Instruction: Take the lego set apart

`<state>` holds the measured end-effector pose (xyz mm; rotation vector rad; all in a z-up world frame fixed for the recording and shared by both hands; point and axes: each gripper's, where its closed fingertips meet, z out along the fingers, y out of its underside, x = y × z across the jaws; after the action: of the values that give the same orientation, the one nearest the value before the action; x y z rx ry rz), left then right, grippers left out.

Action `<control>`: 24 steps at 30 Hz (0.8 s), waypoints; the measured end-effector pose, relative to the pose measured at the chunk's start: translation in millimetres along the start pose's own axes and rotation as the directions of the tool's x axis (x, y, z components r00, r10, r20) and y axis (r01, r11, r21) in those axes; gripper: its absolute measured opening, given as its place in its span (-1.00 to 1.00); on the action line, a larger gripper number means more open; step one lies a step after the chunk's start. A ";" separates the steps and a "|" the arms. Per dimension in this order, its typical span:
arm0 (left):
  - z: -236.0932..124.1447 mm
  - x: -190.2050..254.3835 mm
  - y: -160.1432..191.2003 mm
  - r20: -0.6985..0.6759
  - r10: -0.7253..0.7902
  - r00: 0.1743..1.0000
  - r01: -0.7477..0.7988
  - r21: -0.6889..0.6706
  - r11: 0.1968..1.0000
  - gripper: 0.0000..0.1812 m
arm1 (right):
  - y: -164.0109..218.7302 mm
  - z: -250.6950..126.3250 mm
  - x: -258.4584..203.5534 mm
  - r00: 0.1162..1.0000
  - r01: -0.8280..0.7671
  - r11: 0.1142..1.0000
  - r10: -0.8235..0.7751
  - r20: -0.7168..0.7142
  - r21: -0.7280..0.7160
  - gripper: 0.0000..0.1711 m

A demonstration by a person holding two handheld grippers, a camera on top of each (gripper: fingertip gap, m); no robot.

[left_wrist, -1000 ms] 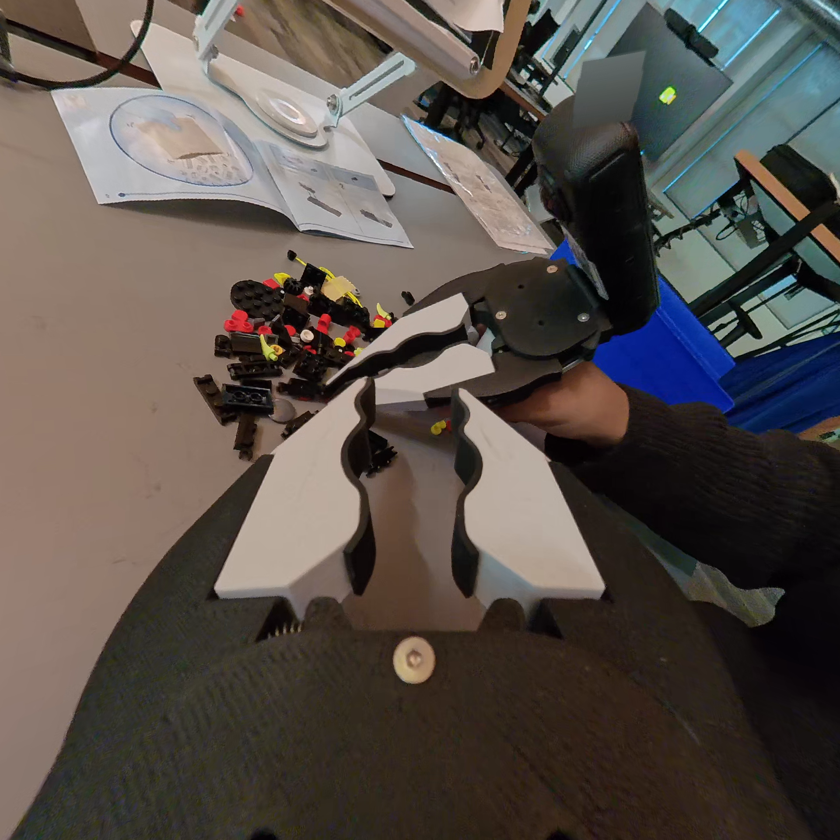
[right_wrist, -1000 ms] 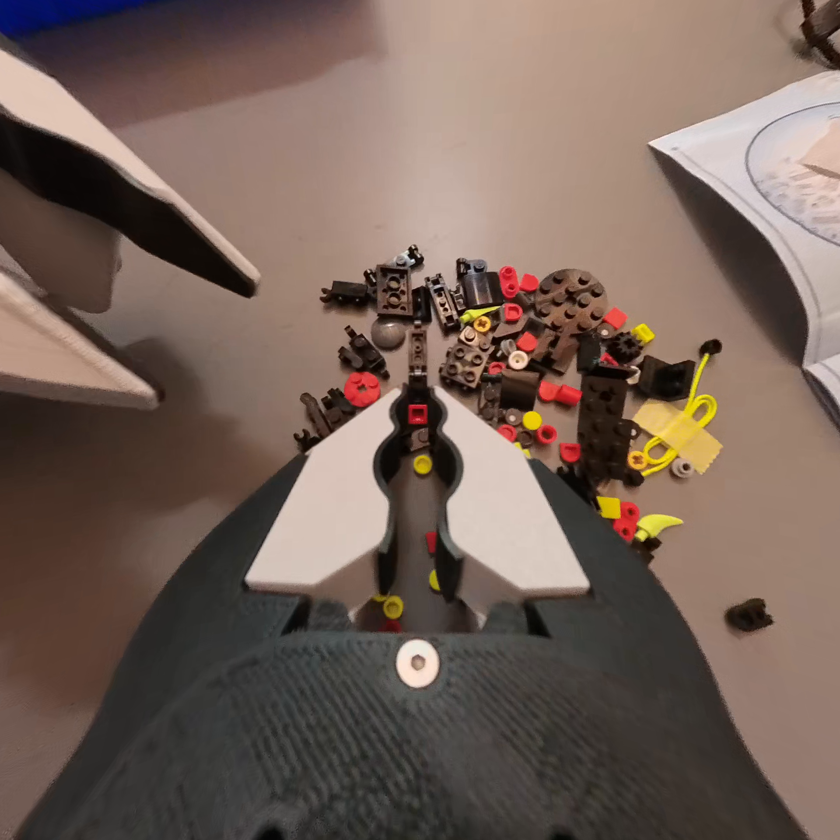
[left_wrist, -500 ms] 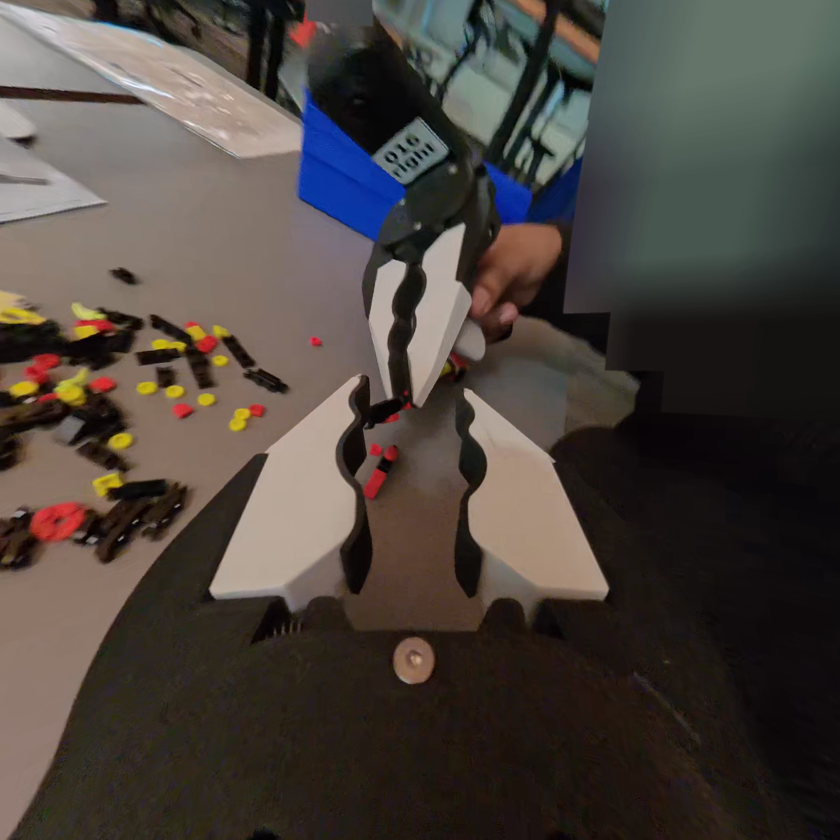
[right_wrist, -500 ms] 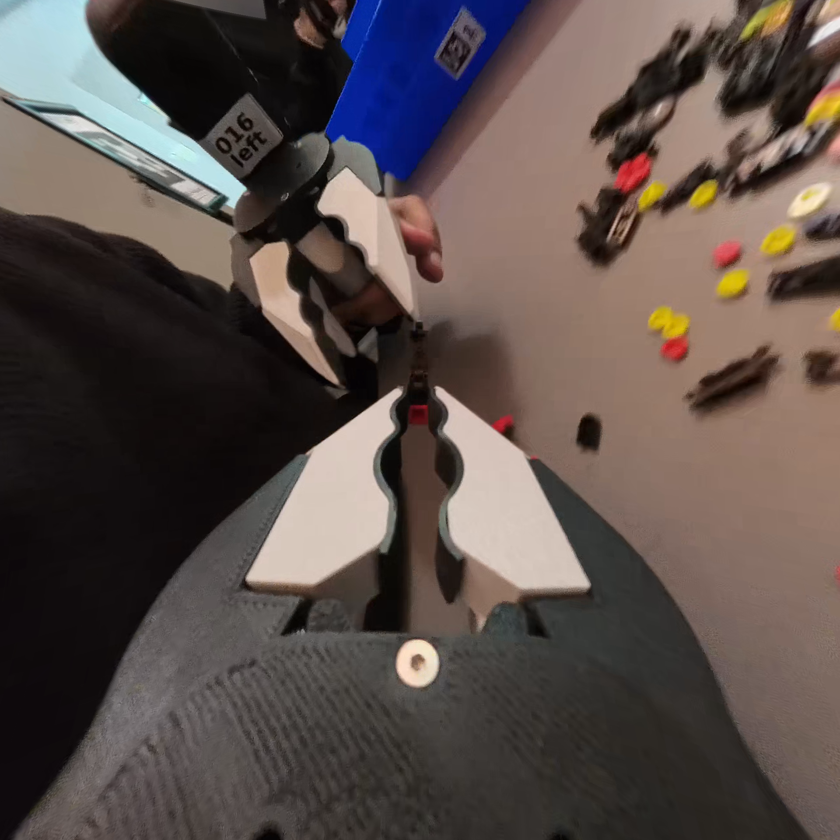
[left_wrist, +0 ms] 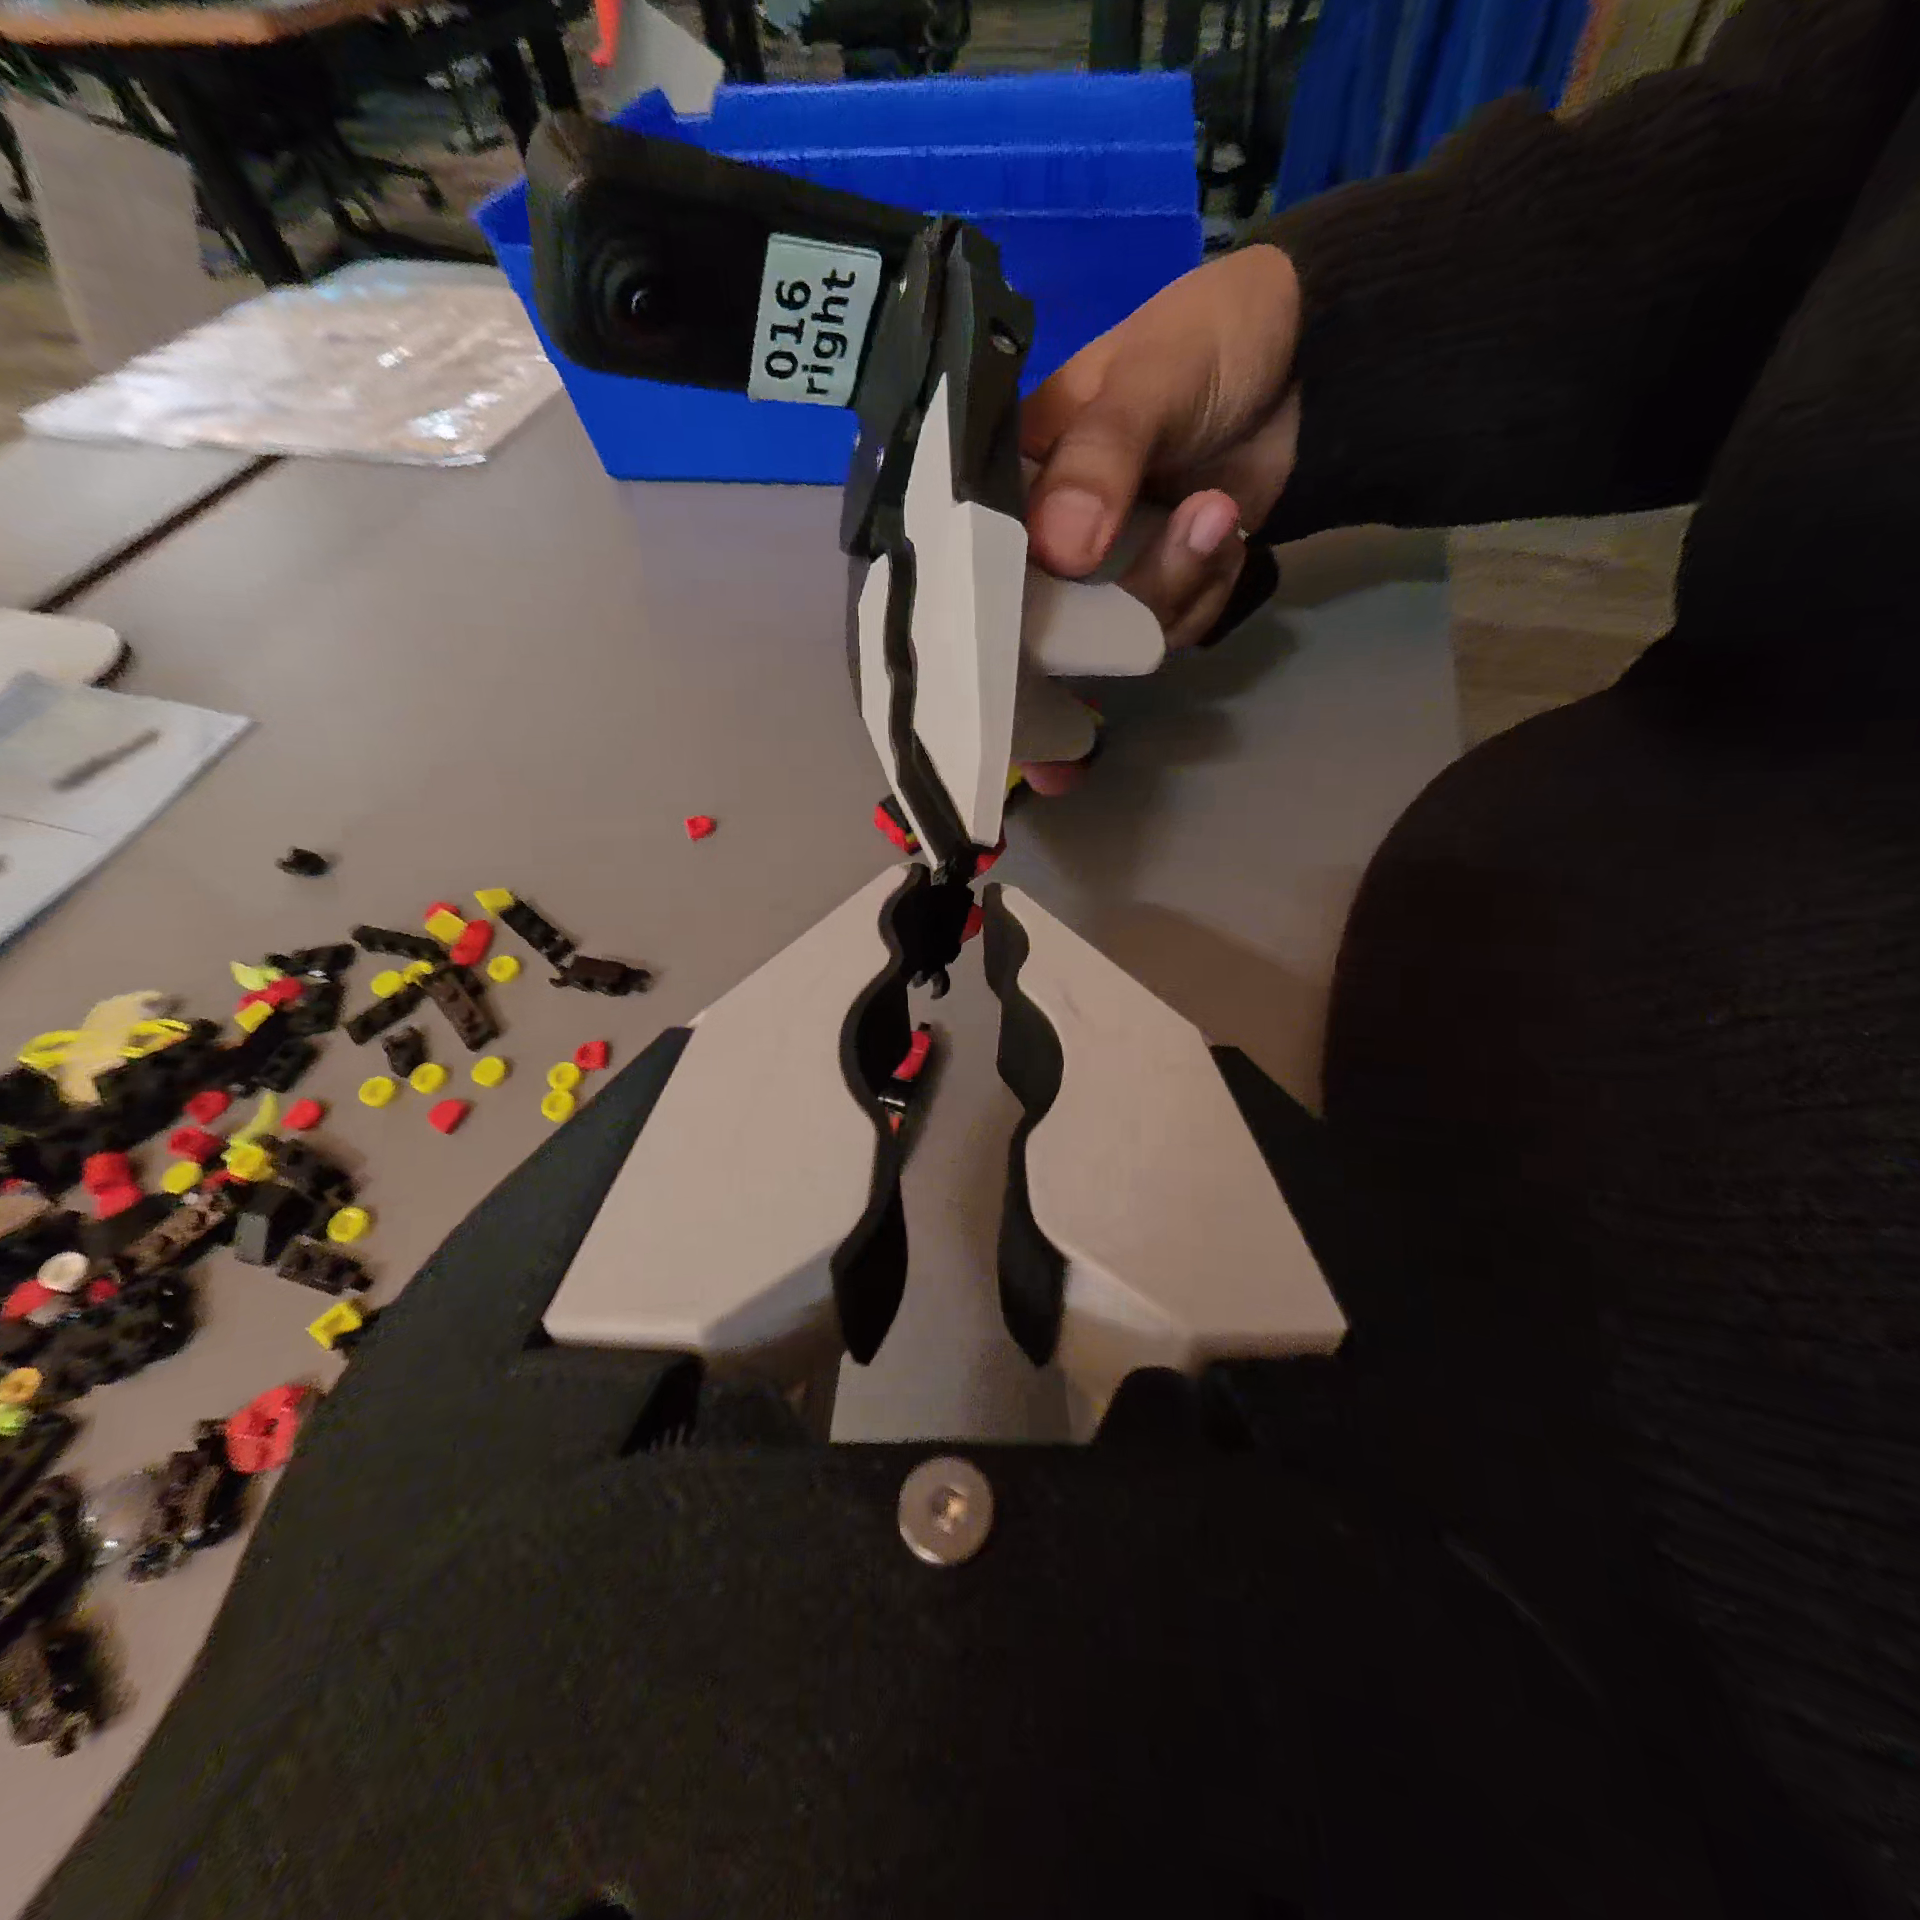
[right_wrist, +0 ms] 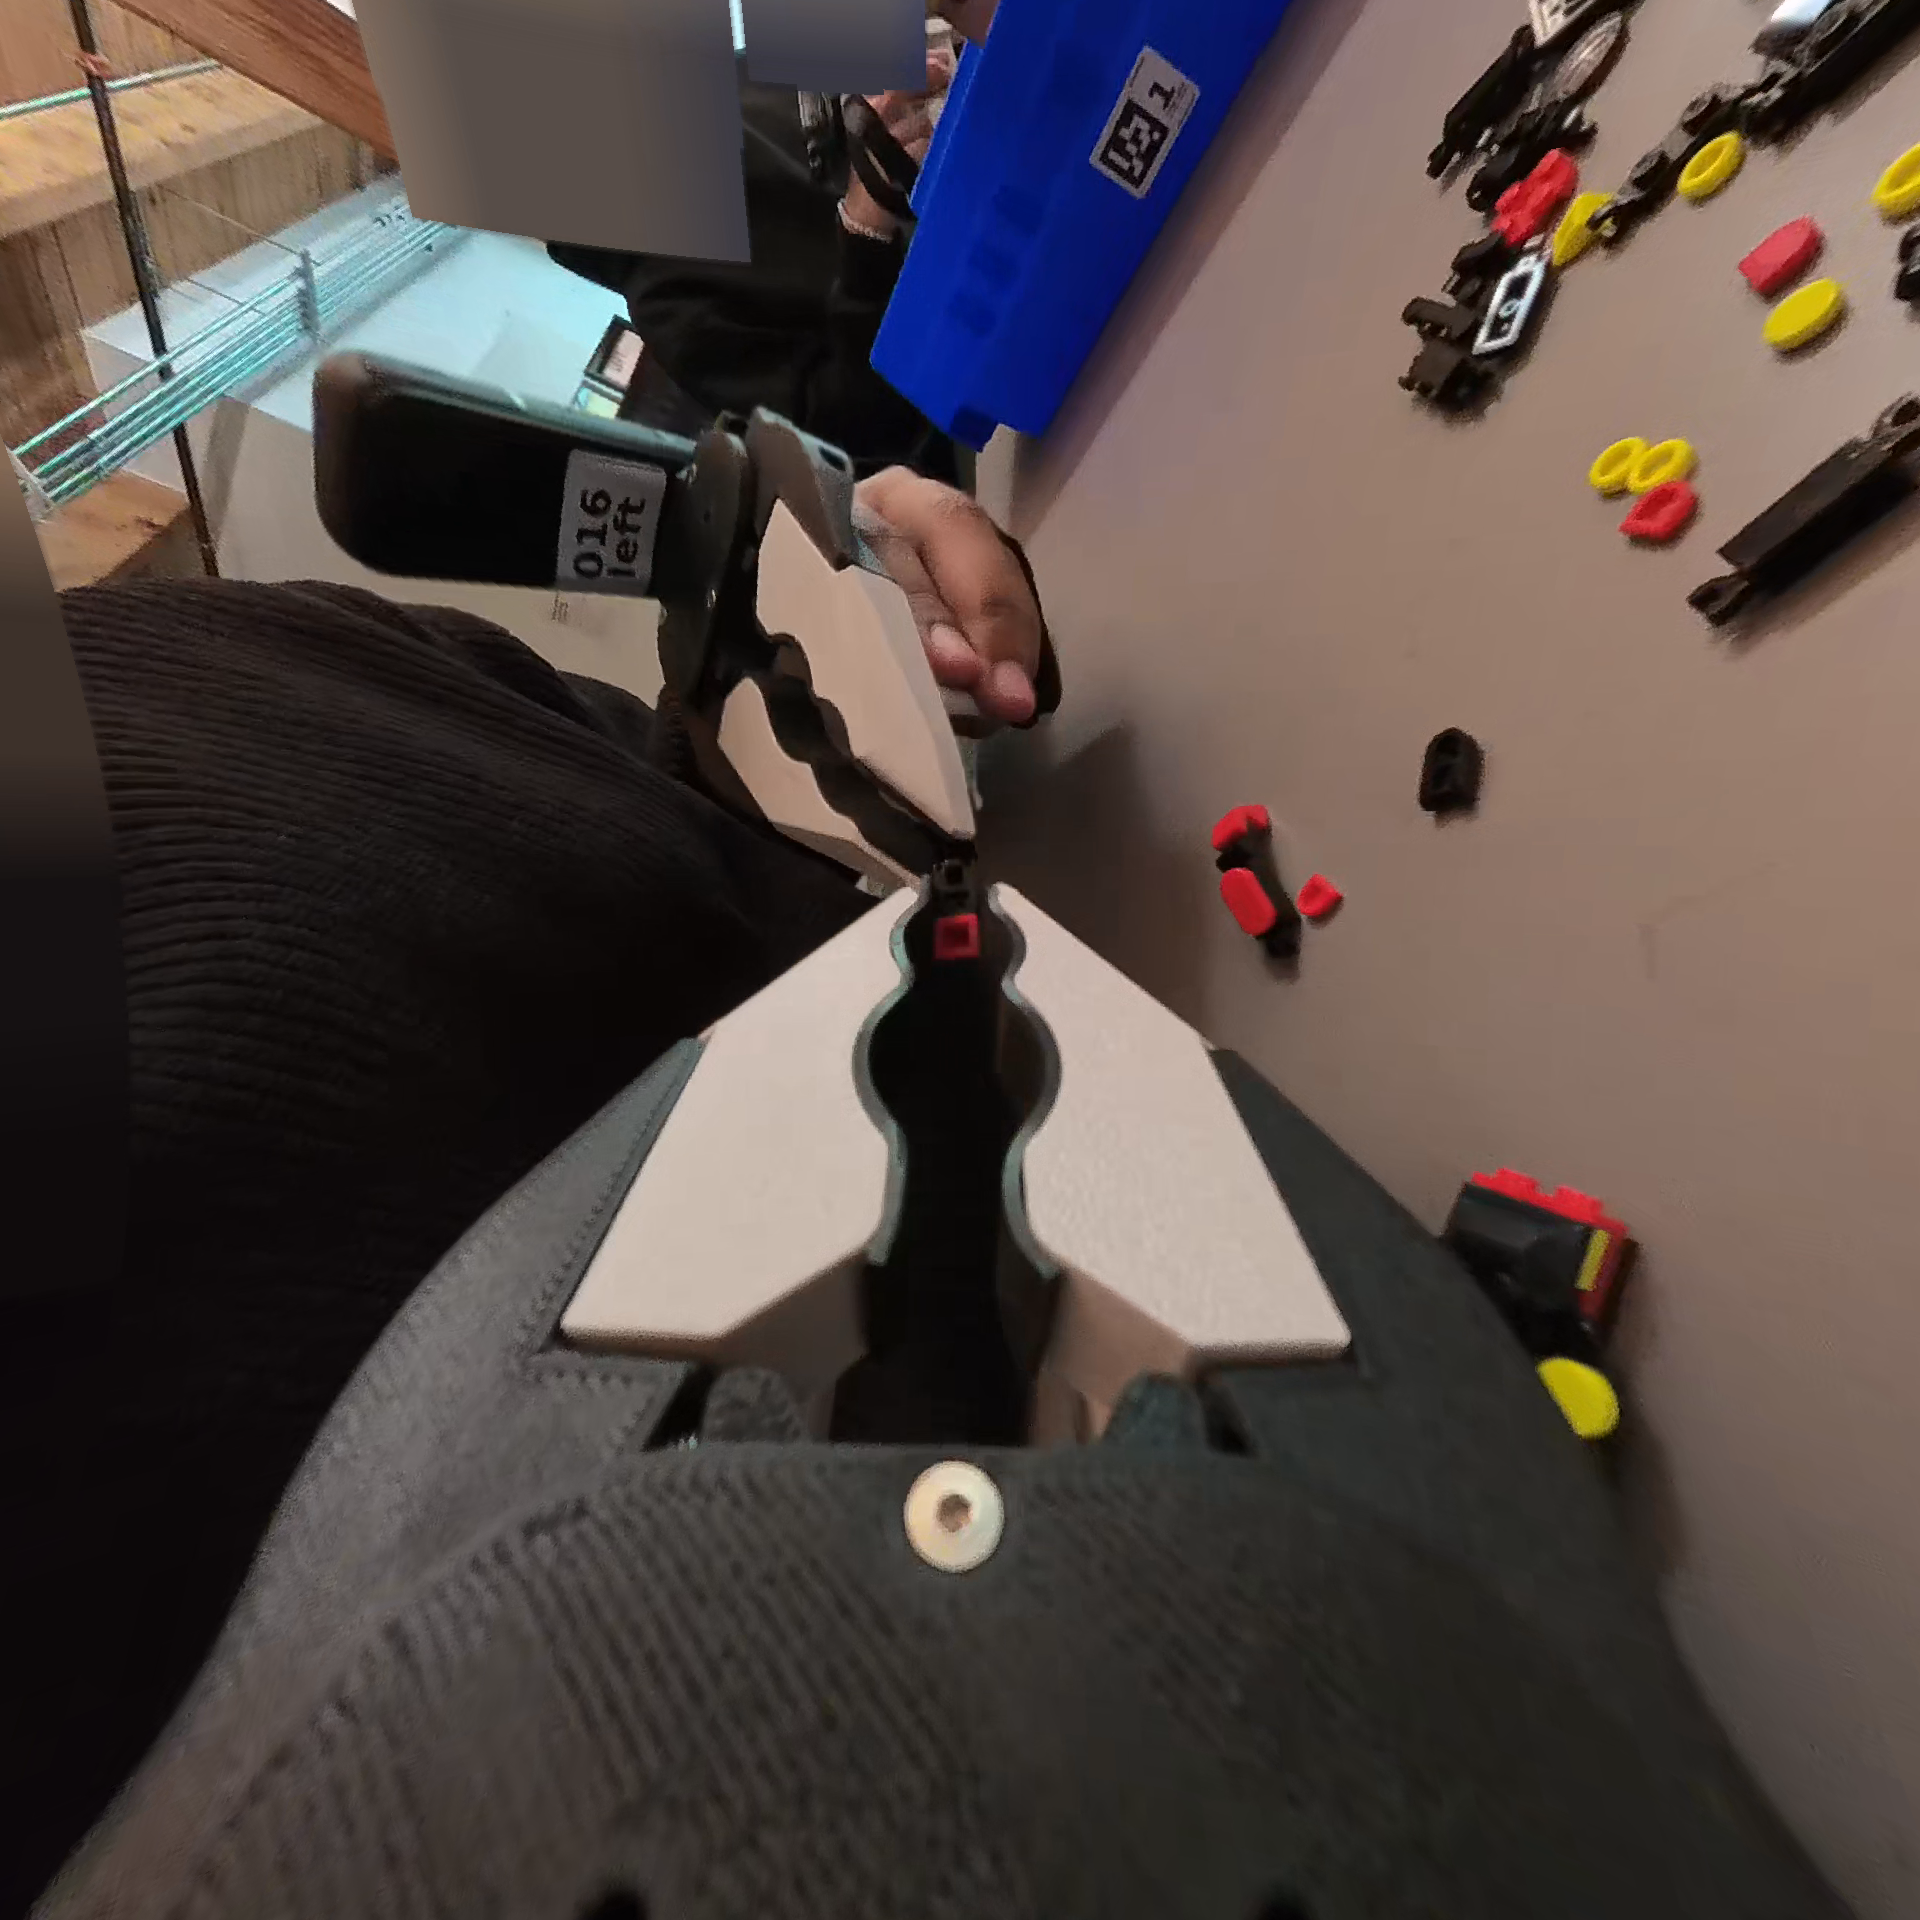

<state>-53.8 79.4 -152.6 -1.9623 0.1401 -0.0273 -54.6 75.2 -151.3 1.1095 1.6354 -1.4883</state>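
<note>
A small black lego assembly with a red stud (right_wrist: 956, 933) is held between both grippers above the grey table (left_wrist: 540, 644). My right gripper (right_wrist: 956, 896) is shut on it, the red square showing between its pads. My left gripper (left_wrist: 948, 896) is shut on the other end of the same piece (left_wrist: 928, 935). In the right wrist view the left gripper's fingertips (right_wrist: 961, 831) pinch the black tip that sticks out. In the left wrist view the right gripper's fingertips (left_wrist: 951, 847) come down from above onto the piece. The two grippers meet tip to tip.
Many loose black, red and yellow lego parts (left_wrist: 208, 1143) lie on the table to the left. A blue bin (left_wrist: 914, 281) stands behind, with a clear plastic bag (left_wrist: 312, 364) and a booklet (left_wrist: 73, 769) nearby. A black-red-yellow block (right_wrist: 1538, 1257) and a red-black part (right_wrist: 1259, 894) lie near the right gripper. The tips of both grippers are at nearly the same place.
My left gripper swung away from the pile to face the right gripper, and its open jaws closed on the piece's free end. My right gripper kept its hold and lifted off the pile.
</note>
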 end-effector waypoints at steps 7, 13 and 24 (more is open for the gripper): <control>-6.9 -18.8 0.6 0.028 -0.157 0.987 0.156 0.023 0.987 -0.94 | -37.5 -25.0 -3.0 0.955 0.259 0.953 -0.229 -0.189 0.157 -0.60; -14.3 -33.2 0.1 -0.034 -0.410 0.911 0.412 0.062 0.909 -0.93 | -43.0 -21.2 -2.2 0.555 0.725 0.680 -0.671 -0.492 -0.108 -0.59; -10.8 -18.5 3.9 -0.072 -0.361 0.930 0.362 0.009 0.932 -0.92 | -21.8 4.1 9.5 0.430 0.757 0.586 -0.780 -0.454 -0.289 -0.85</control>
<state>-73.5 70.1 -151.1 -1.9415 -0.1788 -0.3381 -78.6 72.8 -150.9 0.7875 2.8631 -1.7314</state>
